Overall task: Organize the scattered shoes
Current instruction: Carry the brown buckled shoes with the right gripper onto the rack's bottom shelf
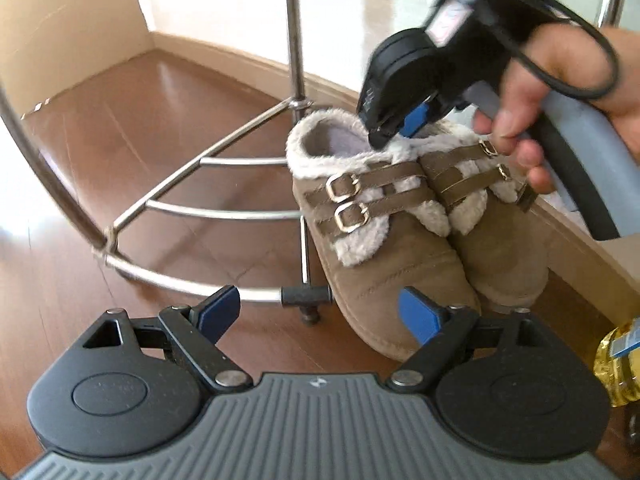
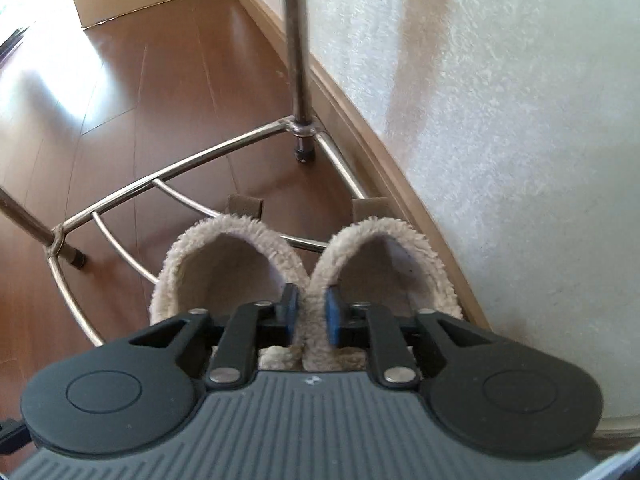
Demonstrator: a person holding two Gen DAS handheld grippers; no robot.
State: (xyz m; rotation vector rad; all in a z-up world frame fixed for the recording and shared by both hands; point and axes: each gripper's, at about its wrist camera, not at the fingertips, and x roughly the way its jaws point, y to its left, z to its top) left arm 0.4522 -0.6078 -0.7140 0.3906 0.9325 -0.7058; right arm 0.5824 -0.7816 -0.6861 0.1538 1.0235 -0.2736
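Brown wood floor [image 1: 140, 120], white wall [image 2: 500, 120] at frame right. Two tan fleece-lined shoes [image 1: 400, 248] sit side by side, centre-right, on the steel rack [image 1: 192, 208] base near the wall. Right gripper [image 2: 313, 308] clamps the two touching fleece collars between its blue pads [image 2: 291, 306]; a hand [image 1: 568, 92] holds it, upper right. Left gripper [image 1: 320, 312], bottom centre: jaws wide apart, empty.

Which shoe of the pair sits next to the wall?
The right-hand shoe in the right wrist view: it lies along the baseboard, while the other shoe lies toward the open floor.
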